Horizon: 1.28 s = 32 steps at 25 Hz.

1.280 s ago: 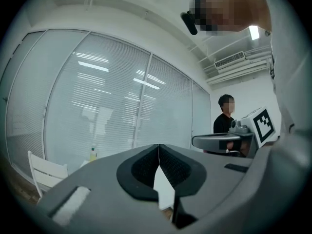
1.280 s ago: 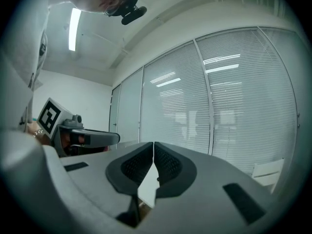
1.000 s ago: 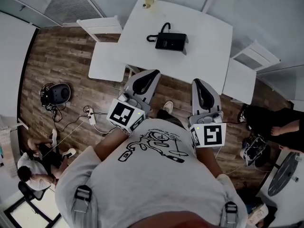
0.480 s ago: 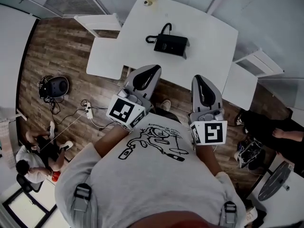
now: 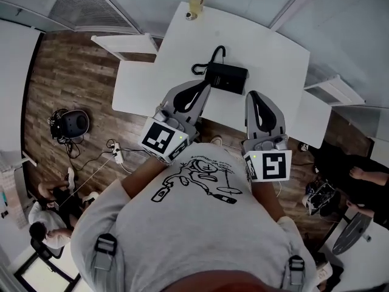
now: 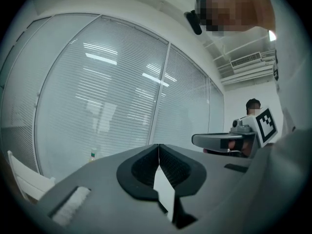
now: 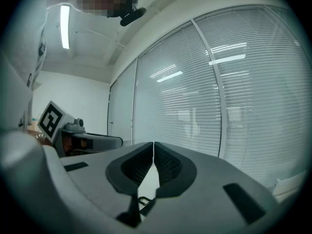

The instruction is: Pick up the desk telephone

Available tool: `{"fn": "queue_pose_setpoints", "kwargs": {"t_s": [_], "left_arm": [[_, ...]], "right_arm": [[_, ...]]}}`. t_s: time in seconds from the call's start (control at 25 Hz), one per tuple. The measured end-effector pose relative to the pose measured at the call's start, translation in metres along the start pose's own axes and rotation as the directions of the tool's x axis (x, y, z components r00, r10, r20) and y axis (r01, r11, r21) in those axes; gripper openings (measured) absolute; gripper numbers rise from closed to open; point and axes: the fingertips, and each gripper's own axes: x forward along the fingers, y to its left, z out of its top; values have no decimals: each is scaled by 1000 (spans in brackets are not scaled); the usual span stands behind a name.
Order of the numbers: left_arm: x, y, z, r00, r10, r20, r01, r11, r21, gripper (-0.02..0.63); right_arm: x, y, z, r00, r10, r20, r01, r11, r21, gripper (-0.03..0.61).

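Counter (image 5: 176, 47): white, rectangular, ahead of the person.
Left hand-held gripper (image 5: 205, 87): jaws pressed together, empty, over the near edge.
Black plastic desk telephone (image 5: 226, 78): on the counter between both tips, coiled cord (image 5: 197, 70) at its left.
Right hand-held gripper (image 5: 254, 96): jaws likewise closed, empty.
Hazard: closed jaws would likely shove the telephone rather than grip it, and the cord may snag.
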Motion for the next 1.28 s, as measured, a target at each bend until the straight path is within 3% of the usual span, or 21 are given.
{"fn": "queue_pose_setpoints", "kwargs": {"t_s": [0.44,0.64,0.84,1.12,1.28], "left_arm": [[40,74,15,997,-77,-24,77,997,2,5],[52,76,14,995,-87,-39,87,996,1,5],[68,64,10,990,-141,-27,139,989,-49,5],[87,49,3,992,-123,-40,122,992,-37,5],[95,53,-17,988,-137,-71,131,987,-89,5]], "right_arm": [[83,-10,6,998,-65,-4,65,998,8,6],[90,-21,3,998,-69,-8,70,997,21,6],[87,-38,-6,998,-57,-32,59,996,59,6],[69,-65,-16,997,-56,-54,60,996,69,6],[69,-73,-27,997,-50,-57,54,995,80,8]]}}
